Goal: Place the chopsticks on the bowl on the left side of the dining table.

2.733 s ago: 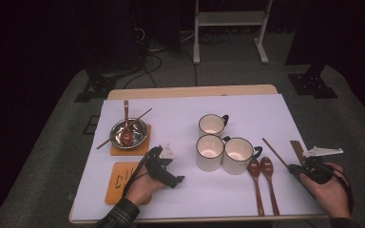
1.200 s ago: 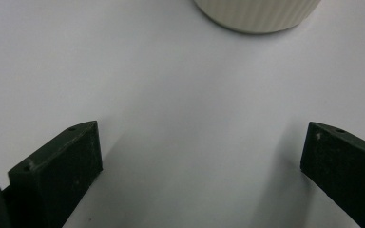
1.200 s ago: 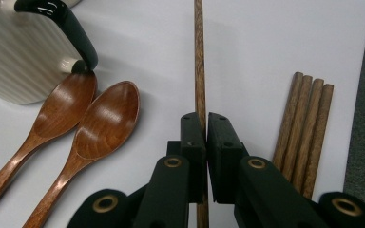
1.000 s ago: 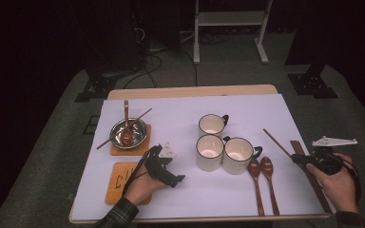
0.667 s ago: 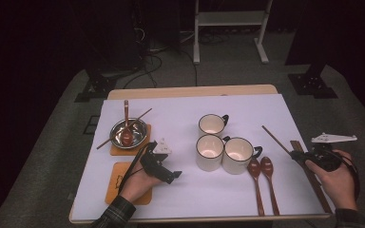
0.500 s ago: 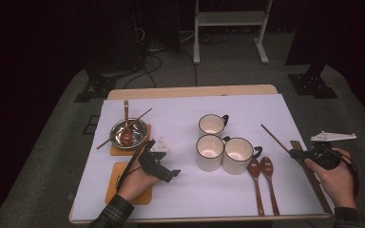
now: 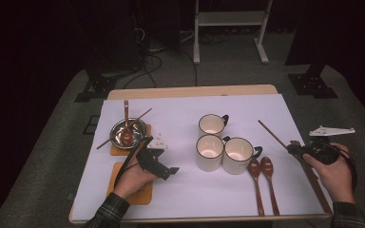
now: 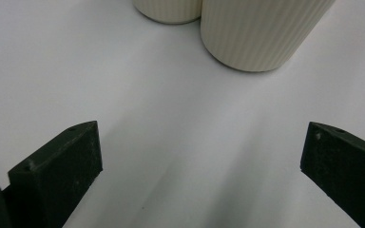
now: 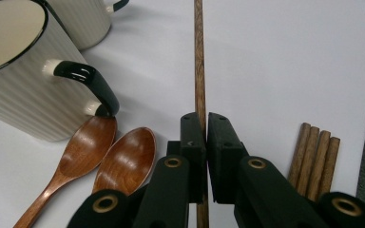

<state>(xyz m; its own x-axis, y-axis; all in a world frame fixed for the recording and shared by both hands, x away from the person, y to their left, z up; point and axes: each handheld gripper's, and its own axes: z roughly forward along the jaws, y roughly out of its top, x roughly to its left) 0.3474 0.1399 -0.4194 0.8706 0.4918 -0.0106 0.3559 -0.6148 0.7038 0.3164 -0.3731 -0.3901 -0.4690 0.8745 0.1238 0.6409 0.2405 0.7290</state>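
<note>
Clamping one chopstick [image 9: 199, 71] near the table's right edge [image 7: 300, 142], right hand-held gripper [image 9: 205, 124], left hand-held gripper [image 7: 164, 166] released over bare cloth.

Your left claw [image 7: 172, 170] is matte black with blocky, square-cut jaw tips and a black cable looping from its body. Your right claw [image 9: 205, 137] is black too, its arms pinned with brass-coloured rivets, a pale grey three-cornered plate on top. Your cuffs are dark green plaid.
</note>
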